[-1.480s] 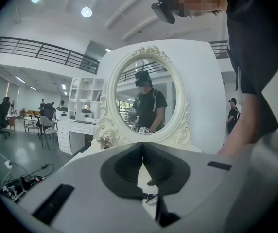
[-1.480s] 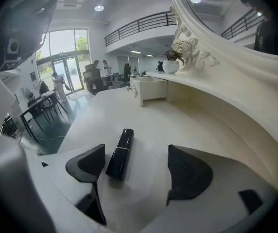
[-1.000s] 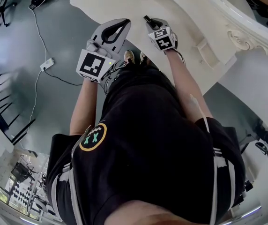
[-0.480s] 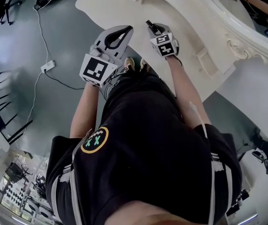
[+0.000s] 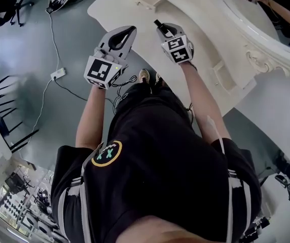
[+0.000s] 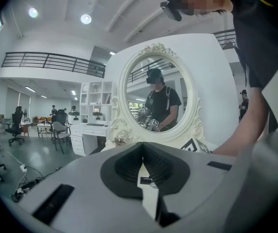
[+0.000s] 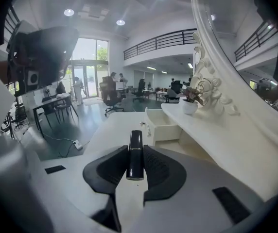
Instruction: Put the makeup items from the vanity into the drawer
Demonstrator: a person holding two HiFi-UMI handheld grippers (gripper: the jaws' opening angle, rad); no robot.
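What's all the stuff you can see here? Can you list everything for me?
tube: one, black, between the right gripper's jaws
vanity: one, cream, in front of the person
drawer: one, cream, open, on the vanity
mirror: one, oval, white carved frame, on the vanity
potted plant: one, white pot, beside the mirror
power strip: one, white, on the grey floor
right gripper: grey, shut on the tube
left gripper: grey, shut, empty

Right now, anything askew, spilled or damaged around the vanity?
Nothing stands out. The vanity drawer stands open and looks intact. The black makeup tube sits straight in the right gripper. The left gripper is shut and empty. No spills show.
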